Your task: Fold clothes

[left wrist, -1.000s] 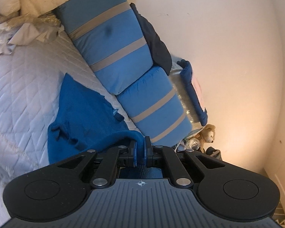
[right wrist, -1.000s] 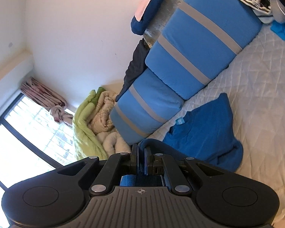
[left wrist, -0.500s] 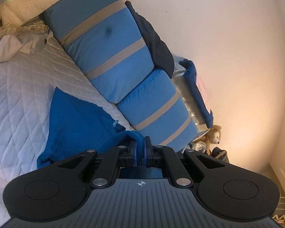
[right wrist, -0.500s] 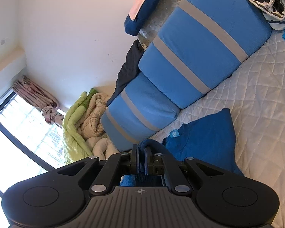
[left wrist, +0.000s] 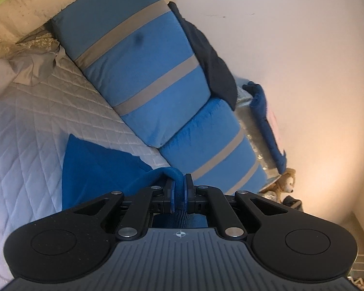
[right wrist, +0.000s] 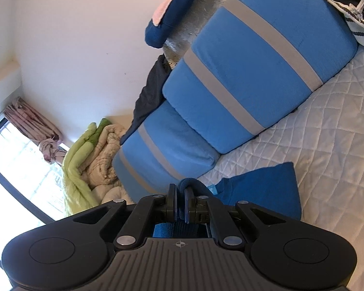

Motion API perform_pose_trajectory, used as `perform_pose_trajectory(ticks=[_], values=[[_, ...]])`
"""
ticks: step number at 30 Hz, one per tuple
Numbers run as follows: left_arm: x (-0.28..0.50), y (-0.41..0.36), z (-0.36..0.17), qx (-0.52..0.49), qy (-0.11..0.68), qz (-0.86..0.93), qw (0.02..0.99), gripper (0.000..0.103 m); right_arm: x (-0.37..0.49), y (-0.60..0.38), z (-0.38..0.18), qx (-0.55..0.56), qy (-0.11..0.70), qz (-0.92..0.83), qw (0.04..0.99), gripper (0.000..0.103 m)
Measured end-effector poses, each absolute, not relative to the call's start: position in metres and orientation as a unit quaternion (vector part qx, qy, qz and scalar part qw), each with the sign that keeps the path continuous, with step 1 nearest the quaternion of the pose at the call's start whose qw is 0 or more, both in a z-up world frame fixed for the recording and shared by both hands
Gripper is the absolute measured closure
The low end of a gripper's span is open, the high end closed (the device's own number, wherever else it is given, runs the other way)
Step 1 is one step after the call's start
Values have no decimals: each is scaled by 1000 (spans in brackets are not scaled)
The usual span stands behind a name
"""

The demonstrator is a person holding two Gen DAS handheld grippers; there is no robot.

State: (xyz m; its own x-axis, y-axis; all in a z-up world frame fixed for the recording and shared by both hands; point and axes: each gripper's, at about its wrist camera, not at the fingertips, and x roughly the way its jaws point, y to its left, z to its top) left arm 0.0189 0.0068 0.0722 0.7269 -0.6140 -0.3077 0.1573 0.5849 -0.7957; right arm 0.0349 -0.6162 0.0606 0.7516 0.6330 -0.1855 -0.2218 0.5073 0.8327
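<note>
Two grippers | left gripper (left wrist: 179, 189), right gripper (right wrist: 180, 200) clamp blue shirt (left wrist: 94, 167) | no legible writing

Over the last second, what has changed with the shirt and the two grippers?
Both grippers carried the blue shirt along the quilted bed cover toward the striped pillows; its bunched trailing part has smoothed out. Nothing was let go: the left gripper and right gripper stayed shut on the shirt's edge.
</note>
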Motion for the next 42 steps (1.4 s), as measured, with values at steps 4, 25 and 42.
perform_pose_trajectory(ticks=[4,25,42], values=[[42,5,64,-388,302,-219,842,96,57,-612,52,423,248,246,836,95],[162,-10,-27,-376,390,-123,832,95,173,-593,-38,408,324,154,840,92],[143,-5,-59,-406,435,-127,794,48,162,-577,-47,361,379,157,837,22]])
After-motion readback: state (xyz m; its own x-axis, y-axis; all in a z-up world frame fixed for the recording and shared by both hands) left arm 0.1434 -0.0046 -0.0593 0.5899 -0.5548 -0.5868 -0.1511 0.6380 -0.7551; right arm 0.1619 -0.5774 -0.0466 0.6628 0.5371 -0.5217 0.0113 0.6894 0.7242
